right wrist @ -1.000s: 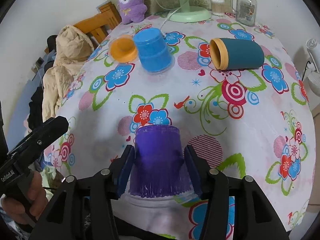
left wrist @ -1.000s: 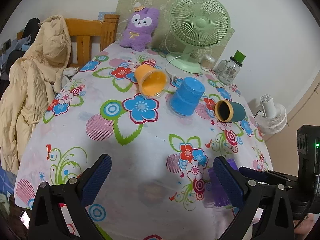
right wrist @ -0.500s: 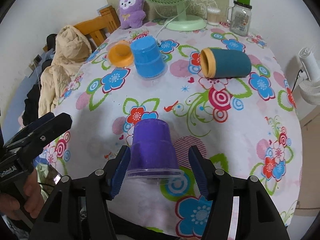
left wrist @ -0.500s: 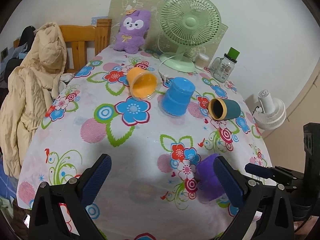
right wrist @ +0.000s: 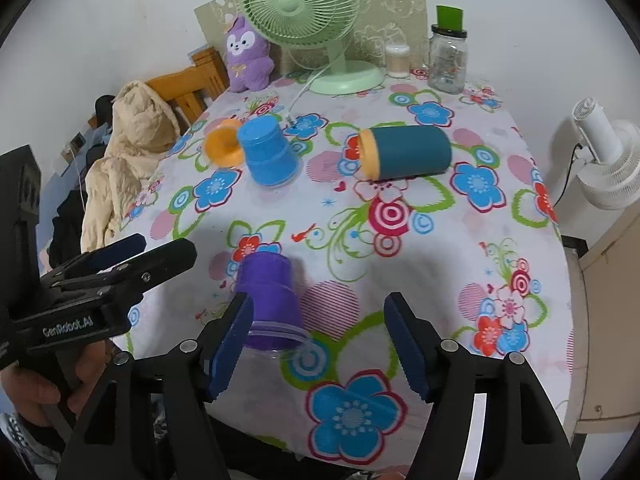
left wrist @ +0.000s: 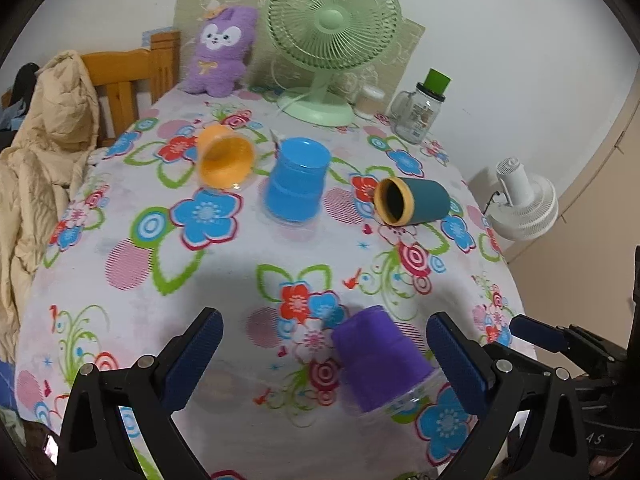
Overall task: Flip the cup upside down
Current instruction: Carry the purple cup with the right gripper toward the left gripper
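A purple cup (left wrist: 380, 362) stands upside down on the floral tablecloth near the front edge; it also shows in the right wrist view (right wrist: 270, 300). My right gripper (right wrist: 318, 348) is open and empty, its left finger just beside the purple cup. My left gripper (left wrist: 324, 364) is open and empty, above the front of the table. A blue cup (left wrist: 298, 178) stands upside down mid-table. An orange cup (left wrist: 226, 156) and a teal cup with a yellow rim (left wrist: 412, 200) lie on their sides.
A green fan (left wrist: 332, 36), a purple plush toy (left wrist: 220, 54), a glass jar with a green lid (left wrist: 420, 114) and a small white container stand at the back. A wooden chair with a beige jacket (left wrist: 44, 152) is at the left. A white fan (left wrist: 524, 204) is off the right edge.
My right gripper has opened, let go of the purple cup and drawn back and to the right. The cup now stands free, upside down. My left gripper has lifted slightly.
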Tool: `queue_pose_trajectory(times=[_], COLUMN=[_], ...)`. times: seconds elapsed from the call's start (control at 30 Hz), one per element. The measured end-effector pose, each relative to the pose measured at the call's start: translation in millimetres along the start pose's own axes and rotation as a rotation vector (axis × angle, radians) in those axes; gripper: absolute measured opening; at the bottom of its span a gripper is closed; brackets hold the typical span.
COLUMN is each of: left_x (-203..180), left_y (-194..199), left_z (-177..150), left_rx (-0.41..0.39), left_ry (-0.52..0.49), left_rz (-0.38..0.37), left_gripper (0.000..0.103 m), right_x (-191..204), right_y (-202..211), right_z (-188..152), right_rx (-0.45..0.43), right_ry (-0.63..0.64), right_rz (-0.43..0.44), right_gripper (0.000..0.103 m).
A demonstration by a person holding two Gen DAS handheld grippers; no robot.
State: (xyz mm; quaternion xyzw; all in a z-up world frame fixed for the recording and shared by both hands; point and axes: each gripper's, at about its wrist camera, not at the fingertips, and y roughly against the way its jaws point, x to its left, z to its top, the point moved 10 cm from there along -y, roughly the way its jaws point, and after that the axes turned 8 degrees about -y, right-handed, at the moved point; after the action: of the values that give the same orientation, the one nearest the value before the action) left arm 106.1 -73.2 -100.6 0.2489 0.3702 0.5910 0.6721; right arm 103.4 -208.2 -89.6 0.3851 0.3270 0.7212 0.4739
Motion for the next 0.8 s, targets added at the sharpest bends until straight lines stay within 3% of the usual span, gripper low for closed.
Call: queue_pose_trajectory(times=[0.8], left_x=[-23.7], left_y=[-61.6], left_z=[-5.3], left_rx=[0.148], left_ry=[0.020], left_rz=[0.008], left_gripper=[0.103], right_x=[-62.3], right_y=[-23.2], right_z=[-16.5], right_rx=[0.050], right_ry=[-0.083], right_rz=[0.009], right_gripper=[0.072])
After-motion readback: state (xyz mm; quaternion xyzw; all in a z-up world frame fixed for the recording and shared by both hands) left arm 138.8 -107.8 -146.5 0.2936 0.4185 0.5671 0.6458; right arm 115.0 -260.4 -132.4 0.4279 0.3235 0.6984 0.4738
